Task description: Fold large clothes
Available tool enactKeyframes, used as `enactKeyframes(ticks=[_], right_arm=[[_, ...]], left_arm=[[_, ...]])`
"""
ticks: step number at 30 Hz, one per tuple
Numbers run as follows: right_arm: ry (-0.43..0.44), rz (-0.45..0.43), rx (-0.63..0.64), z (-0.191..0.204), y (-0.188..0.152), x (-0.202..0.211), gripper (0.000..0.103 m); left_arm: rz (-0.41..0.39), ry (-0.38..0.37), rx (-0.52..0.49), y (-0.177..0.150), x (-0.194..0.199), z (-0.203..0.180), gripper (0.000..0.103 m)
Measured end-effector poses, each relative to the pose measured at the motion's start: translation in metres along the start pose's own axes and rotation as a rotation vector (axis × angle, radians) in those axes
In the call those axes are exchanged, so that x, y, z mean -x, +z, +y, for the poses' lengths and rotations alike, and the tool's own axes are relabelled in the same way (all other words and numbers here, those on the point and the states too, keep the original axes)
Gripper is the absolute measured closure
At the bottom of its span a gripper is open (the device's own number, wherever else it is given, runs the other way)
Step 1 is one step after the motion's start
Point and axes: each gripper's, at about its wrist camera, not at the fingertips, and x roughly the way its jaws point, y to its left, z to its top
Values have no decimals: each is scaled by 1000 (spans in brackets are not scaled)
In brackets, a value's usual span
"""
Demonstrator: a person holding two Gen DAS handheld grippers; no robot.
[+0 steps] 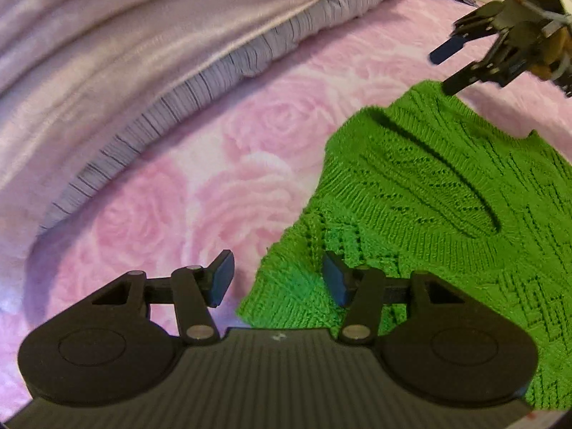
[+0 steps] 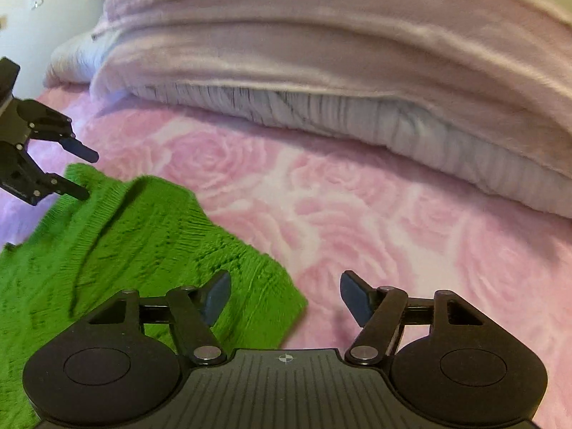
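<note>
A bright green knitted sweater (image 1: 429,196) lies flat on a pink rose-patterned bedspread (image 1: 221,164). My left gripper (image 1: 279,280) is open over the sweater's near corner, its right finger above the knit and its left finger above the bedspread. My right gripper (image 1: 447,69) shows at the top right, open, its lower fingertip at the sweater's far edge. In the right wrist view my right gripper (image 2: 286,296) is open, straddling a corner of the sweater (image 2: 143,236). There the left gripper (image 2: 85,174) is open at the sweater's opposite corner. Neither gripper holds anything.
A bulky pile of pale pink bedding (image 2: 321,46) with a grey-striped quilt edge (image 2: 321,107) runs along the far side of the bed. A white wall (image 2: 46,7) stands behind it at the left. Bare bedspread (image 2: 411,221) lies to the right of the sweater.
</note>
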Motion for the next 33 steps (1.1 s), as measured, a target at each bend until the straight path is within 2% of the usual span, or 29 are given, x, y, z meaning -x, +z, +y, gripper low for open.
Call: enactKeyframes(ticks=[1,2,3,4,5,7,9,12,15,17,19,22,25,27,29,31,32,33], right_arm=[[4,13,-7,-1,0,-10,44],[11,25,-19,-3,-1,-20,55],[32,41,-37,-5,-3,-27,76],[57,48,-57,-6,-4,-32,88],[54,24,-68,-5,-4,-33,94],[36,-8,-45,1,-6,-24,97],[4,-72,7,12,-11,0,98],[-13,-221,2,21,-29,65,98],[-32,-344,53,41,-70,142,98],[-37,-370,108,63,-108,187,98],[-30,-365,162,86,-147,218,98],[-29,-305,213,123,-213,245,98],[12,-205,241,155,-276,249,98],[-14,-142,314,177,-312,237,97],[-56,-74,352,190,-339,221,89],[-112,-115,330,196,-353,221,68],[-115,-110,276,191,-355,223,64],[-110,-108,205,185,-355,225,59]], left_arm=[[2,-17,7,-2,-4,1,70],[6,-45,13,-3,-8,2,76],[2,-65,16,-5,-9,1,85],[-10,-72,11,-7,-8,-2,93],[-18,-61,1,-9,-5,-7,94],[-47,-19,-25,-12,7,-18,96],[-95,10,-8,-17,26,-24,96],[-228,31,69,-32,85,-46,96],[-333,30,148,-65,158,-96,96],[-351,32,187,-89,192,-139,96],[-342,32,243,-116,216,-184,96],[-274,24,342,-163,226,-249,96],[-201,20,403,-202,218,-299,95],[-163,46,402,-224,204,-323,93],[-183,74,397,-240,196,-333,89],[-240,51,451,-250,202,-326,86],[-256,36,476,-252,206,-322,82],[-273,23,499,-257,211,-320,67]])
